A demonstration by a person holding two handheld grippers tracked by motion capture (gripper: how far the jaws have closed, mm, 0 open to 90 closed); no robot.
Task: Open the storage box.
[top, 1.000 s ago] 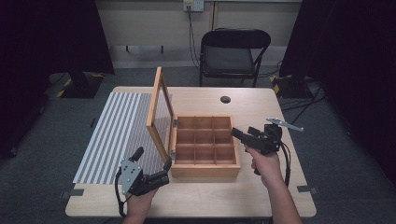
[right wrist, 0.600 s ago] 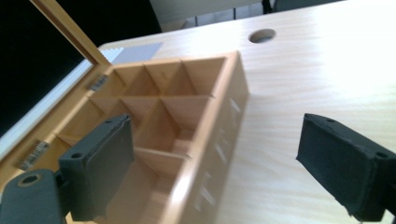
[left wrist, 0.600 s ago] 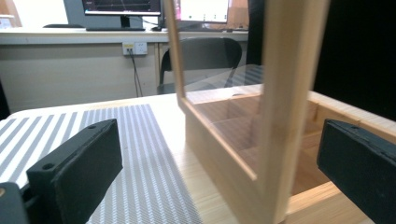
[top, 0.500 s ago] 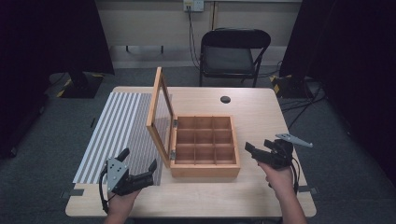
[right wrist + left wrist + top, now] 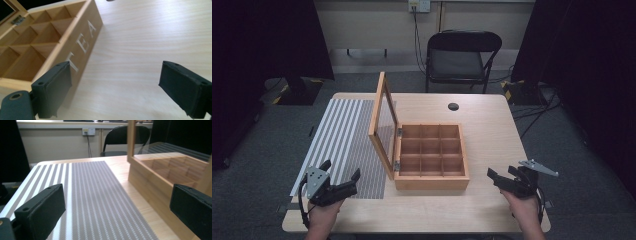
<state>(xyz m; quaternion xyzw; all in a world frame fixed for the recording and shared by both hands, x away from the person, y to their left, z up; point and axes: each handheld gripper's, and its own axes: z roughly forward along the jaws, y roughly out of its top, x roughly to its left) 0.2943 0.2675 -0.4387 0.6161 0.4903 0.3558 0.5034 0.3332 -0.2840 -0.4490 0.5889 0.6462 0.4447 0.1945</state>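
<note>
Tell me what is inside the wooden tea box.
The tea box stands open, its nine compartments showing bare wood. The near wall hides a strip of the front row's floors in the high view.

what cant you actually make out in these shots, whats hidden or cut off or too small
- Small round black object on the far side of the light wooden table: too small in the high view to identify.
- Open wooden compartment box marked TEA: cut off by the left edge in the right gripper view, so some compartments are out of frame.
- Its glass-paned lid: top cut off in the left gripper view.
- Black folding chair: legs partly hidden behind the table.
</note>
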